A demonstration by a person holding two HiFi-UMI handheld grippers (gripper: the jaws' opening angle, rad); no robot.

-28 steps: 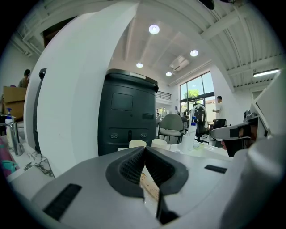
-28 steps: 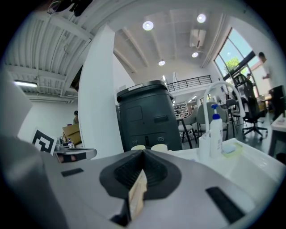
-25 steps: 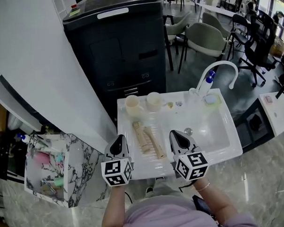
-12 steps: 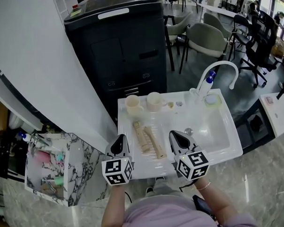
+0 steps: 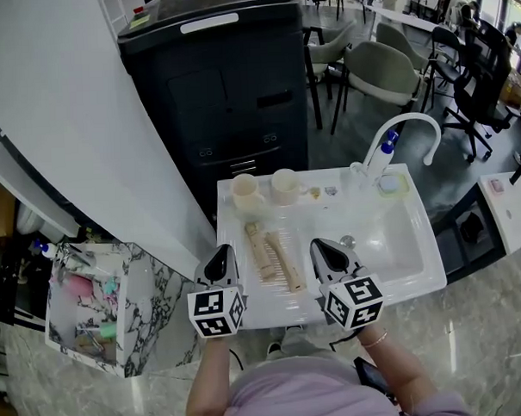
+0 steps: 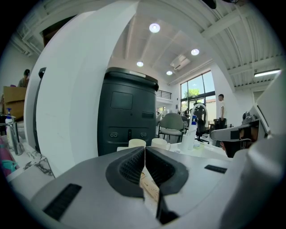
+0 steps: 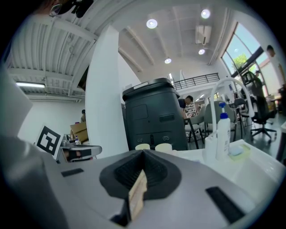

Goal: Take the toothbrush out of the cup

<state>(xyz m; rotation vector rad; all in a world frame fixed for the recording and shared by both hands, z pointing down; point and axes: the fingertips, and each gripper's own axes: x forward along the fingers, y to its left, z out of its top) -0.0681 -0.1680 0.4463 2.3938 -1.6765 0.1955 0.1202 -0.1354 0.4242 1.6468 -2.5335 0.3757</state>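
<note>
One tall black cabinet (image 5: 226,101) fills the top of the head view, and in front of it stands a white table (image 5: 231,234) with a basin (image 5: 383,241) sunk into its right half. A curved white faucet (image 5: 409,123) arches over the basin's far corner, with a blue-capped pump bottle (image 5: 381,154) just beside it. Two cream cups (image 5: 243,191) (image 5: 284,185) stand side by side at the back left of the table, and neither shows anything sticking out of it. Near them, towards the person, two pale bamboo-coloured toothbrushes (image 5: 260,248) (image 5: 285,262) lie flat on the table, side by side and clear of both cups; their heads are too small to make out. The left hand-held gripper (image 5: 217,263) and the right hand-held gripper (image 5: 330,253) hover over the front of the table, one on either side of the toothbrushes, each with its jaws pressed together on nothing. Compared with a second ago, nothing has shifted: cups, toothbrushes and both grippers sit where they were. With the toothbrushes already lying outside the cups and both grippers idle, the task looks finished, with nothing left to lift out.
</note>
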